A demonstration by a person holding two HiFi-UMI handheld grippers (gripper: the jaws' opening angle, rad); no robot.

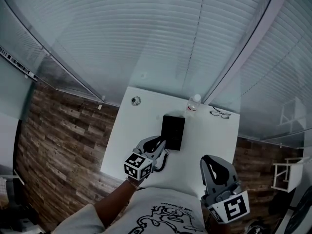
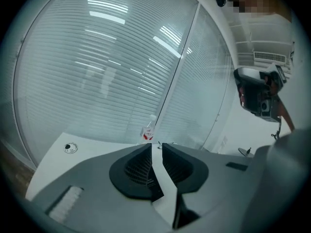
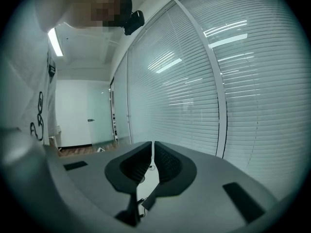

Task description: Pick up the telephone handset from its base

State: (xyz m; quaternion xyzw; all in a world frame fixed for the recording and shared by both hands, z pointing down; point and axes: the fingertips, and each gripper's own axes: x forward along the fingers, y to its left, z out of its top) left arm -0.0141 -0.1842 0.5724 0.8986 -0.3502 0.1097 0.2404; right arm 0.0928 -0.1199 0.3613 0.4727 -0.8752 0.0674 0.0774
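The white bench [image 1: 214, 135] carries the black telephone [image 1: 173, 132] at its middle, handset seemingly on its base. The left gripper [image 1: 158, 143], jaws slightly spread and empty, sits at its near corner, probably lining up a grasp. The right gripper [image 1: 210, 164], pressed nearly together and empty, hangs aside.

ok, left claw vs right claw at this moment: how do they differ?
The left claw has its tips close by the near left corner of the telephone. The right claw hangs apart from it, over the near edge of the table. The left claw's jaws show a clear gap, while the right claw's are all but together. Shared: both are empty, and each carries a marker cube.
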